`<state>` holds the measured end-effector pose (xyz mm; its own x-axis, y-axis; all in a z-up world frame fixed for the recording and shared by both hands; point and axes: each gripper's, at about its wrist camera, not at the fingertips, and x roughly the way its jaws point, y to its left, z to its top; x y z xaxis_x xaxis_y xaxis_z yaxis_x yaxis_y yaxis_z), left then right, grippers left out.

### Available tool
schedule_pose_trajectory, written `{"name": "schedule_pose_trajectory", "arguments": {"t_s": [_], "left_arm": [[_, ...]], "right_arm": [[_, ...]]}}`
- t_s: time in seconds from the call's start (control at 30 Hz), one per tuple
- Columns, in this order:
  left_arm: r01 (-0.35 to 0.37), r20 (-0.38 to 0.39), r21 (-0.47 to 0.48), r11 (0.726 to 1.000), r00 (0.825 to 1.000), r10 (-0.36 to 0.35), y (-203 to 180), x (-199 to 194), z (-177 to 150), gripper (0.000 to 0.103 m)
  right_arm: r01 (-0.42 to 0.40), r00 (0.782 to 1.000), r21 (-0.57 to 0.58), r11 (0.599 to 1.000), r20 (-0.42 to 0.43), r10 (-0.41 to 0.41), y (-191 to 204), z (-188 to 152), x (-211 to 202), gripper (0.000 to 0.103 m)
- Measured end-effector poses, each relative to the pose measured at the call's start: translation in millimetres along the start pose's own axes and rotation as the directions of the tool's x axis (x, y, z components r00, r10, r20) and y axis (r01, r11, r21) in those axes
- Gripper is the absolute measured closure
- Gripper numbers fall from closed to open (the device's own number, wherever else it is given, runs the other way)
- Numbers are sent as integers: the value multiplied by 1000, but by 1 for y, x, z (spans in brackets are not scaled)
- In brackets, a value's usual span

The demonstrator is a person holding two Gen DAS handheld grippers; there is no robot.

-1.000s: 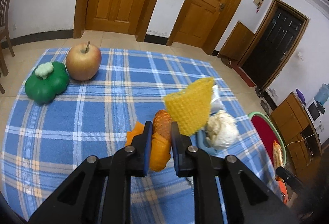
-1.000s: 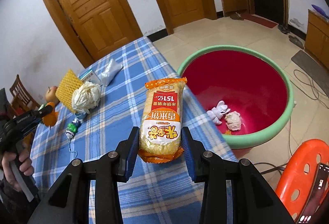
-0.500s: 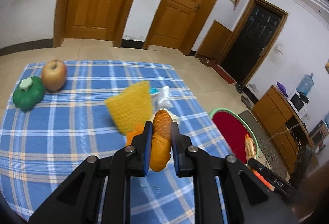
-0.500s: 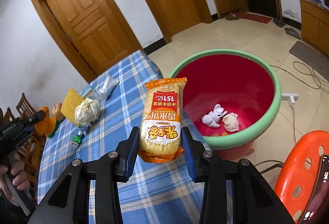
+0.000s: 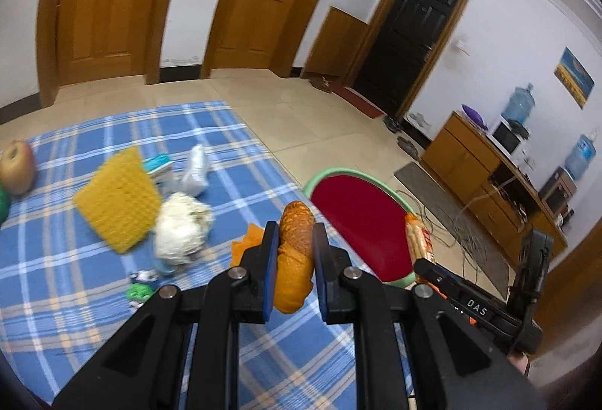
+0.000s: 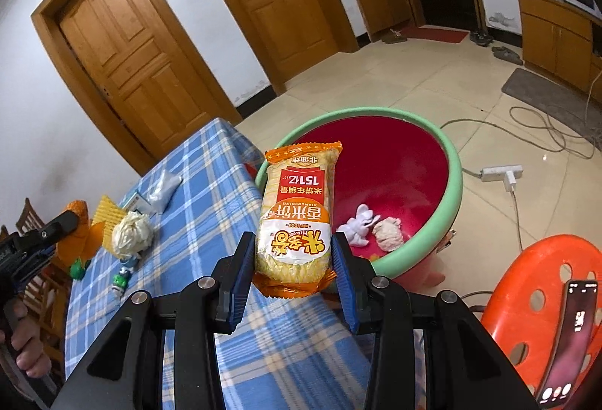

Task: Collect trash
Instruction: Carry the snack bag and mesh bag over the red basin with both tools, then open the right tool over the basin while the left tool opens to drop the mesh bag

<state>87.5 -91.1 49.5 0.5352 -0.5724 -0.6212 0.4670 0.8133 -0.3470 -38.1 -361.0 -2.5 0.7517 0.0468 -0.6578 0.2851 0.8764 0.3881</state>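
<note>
Carrying trash toward the basin [image 6: 457, 184]: right claw [image 6: 292, 261] is gripping the snack pack [image 6: 297, 218] low across its width, light, crinkly, slippery; left claw [image 5: 294, 252] is clamping the soft orange peel [image 5: 295, 252] mid-body above the counter [image 5: 94, 297].

Left wrist view looks down along its own fingers [image 5: 270, 259] from close above the checked tablecloth [image 5: 67, 259], facing the doors; basin [image 5: 357, 218] at centre right. Right wrist view looks down from the table's corner, basin [image 6: 457, 184] at right centre. Both share the tablecloth [image 6: 210, 191], the basin and the white paper ball [image 5: 180, 229] [image 6: 132, 233].
</note>
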Motion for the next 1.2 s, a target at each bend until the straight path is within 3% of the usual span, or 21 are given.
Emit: {"name": "schedule_pose_trajectory", "arguments": {"t_s": [0.63,0.8,1.2], "left_arm": [[69,-112,61,996,992,-62,-42,88,16,87],[82,-142,75,994,987,-70,-55,111,16,87],[117,-256,147,982,964,-76,-99,172,-2,87]], "right_arm": [[89,996,21,996,5,-89,-41,29,32,58],[77,997,43,996,6,-78,-53,35,37,58],[110,993,108,988,23,-113,-86,36,23,58]]}}
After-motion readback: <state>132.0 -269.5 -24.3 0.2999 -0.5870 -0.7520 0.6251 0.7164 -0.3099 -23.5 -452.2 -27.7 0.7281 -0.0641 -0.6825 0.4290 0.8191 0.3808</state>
